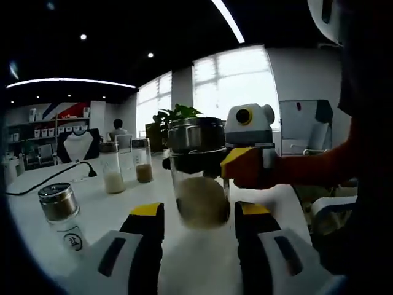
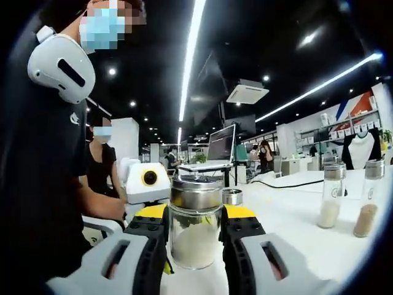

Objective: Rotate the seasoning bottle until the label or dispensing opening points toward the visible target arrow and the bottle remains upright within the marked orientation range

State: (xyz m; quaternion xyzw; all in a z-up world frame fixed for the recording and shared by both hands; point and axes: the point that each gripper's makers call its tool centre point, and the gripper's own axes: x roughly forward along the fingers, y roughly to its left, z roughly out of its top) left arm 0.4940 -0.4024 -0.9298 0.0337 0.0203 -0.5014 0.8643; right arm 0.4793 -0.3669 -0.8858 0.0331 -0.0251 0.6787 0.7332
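Note:
The seasoning bottle [image 1: 199,184] is a glass jar of pale powder with a steel lid, standing upright on the white table [image 1: 116,206]. In the left gripper view it sits just beyond my left gripper [image 1: 199,212], whose yellow-tipped jaws stand apart on either side of its base without clear contact. My right gripper [image 1: 236,163] comes in from the right and clamps the jar at its dark collar. In the right gripper view the bottle [image 2: 195,230] stands between the jaws of my right gripper [image 2: 195,224], which press on both its sides. The jar looks blurred.
A short labelled shaker [image 1: 61,212] stands at the near left, and two tall spice bottles [image 1: 112,169] and a black cable [image 1: 49,178] lie further back. Two more bottles [image 2: 331,196] stand at the right, a laptop [image 2: 221,147] behind. A person's dark sleeve [image 2: 43,184] is close by.

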